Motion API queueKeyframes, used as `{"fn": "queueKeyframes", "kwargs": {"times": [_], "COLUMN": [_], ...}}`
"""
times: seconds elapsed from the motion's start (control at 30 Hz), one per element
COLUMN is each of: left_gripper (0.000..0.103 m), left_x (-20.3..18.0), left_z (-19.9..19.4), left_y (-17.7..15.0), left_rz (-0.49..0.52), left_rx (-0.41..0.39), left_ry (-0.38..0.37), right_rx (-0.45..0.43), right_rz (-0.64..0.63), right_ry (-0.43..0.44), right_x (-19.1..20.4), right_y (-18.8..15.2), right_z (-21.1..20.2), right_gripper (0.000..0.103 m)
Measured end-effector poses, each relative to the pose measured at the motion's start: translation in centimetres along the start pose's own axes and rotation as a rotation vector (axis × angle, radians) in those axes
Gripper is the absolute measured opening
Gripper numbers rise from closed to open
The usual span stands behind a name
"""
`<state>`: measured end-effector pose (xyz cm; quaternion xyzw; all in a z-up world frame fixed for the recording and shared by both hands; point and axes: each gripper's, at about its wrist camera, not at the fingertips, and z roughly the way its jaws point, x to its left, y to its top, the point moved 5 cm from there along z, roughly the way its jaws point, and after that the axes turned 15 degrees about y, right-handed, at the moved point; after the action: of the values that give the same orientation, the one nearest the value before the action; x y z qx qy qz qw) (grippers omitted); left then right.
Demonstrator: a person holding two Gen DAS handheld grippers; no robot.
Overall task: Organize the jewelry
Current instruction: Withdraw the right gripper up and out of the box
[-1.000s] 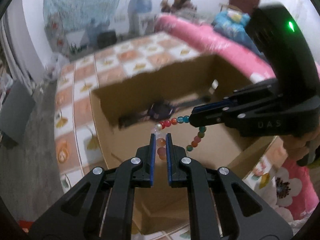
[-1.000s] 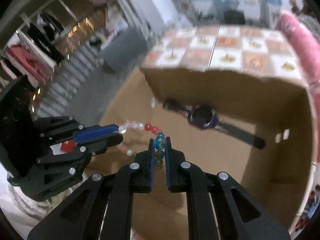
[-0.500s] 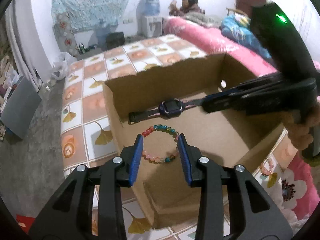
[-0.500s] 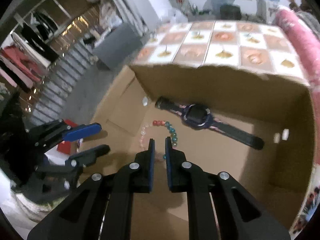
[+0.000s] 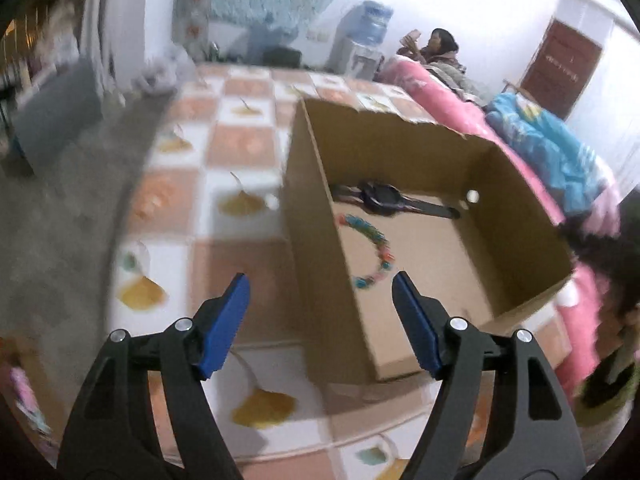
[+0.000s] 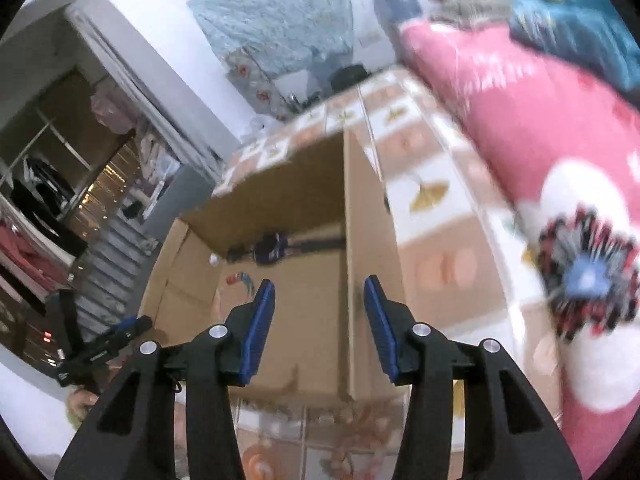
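Now the bead bracelet (image 5: 372, 252) lies flat on the floor of the cardboard box (image 5: 400, 148), just in front of the dark watch (image 5: 384, 198) by the box's far wall. The left gripper (image 5: 320, 292) hangs over the box's near corner, its jaws having just spread wide, nothing between them. The right gripper (image 6: 319, 294) straddles the box's side wall, jaws likewise just parted and empty.
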<state>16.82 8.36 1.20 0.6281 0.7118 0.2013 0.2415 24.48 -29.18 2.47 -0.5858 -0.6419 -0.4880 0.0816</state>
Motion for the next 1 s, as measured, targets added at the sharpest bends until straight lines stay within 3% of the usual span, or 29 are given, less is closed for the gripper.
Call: {"fn": "queueKeyframes", "kwargs": {"times": [0.17, 0.33, 0.83, 0.97, 1.0], "left_gripper": [0.071, 0.074, 0.074, 0.074, 0.074], "left_x": [-2.2, -3.5, -4.1, -3.4, -3.1], "left_z": [0.7, 0.7, 1.0, 0.8, 0.5], "left_y": [-1.1, -1.2, -1.1, -0.9, -0.8], "left_rz": [-0.011, 0.011, 0.008, -0.004, -0.01], "left_rx": [0.027, 0.009, 0.004, -0.012, -0.033], "left_ry": [-0.118, -0.055, -0.064, -0.1, -0.096], "right_rx": [0.0, 0.016, 0.008, -0.011, -0.022], "right_rz": [0.014, 0.032, 0.036, 0.034, 0.02], "right_ry": [0.015, 0.034, 0.023, 0.007, -0.007], "right_x": [-0.2, -0.6, -0.7, -0.5, -0.3], "right_y": [-0.6, -0.4, 0.0, -0.4, -0.5], "right_z": [0.7, 0.7, -0.1, -0.8, -1.2], "right_gripper": [0.047, 0.047, 0.047, 0.047, 0.052]}}
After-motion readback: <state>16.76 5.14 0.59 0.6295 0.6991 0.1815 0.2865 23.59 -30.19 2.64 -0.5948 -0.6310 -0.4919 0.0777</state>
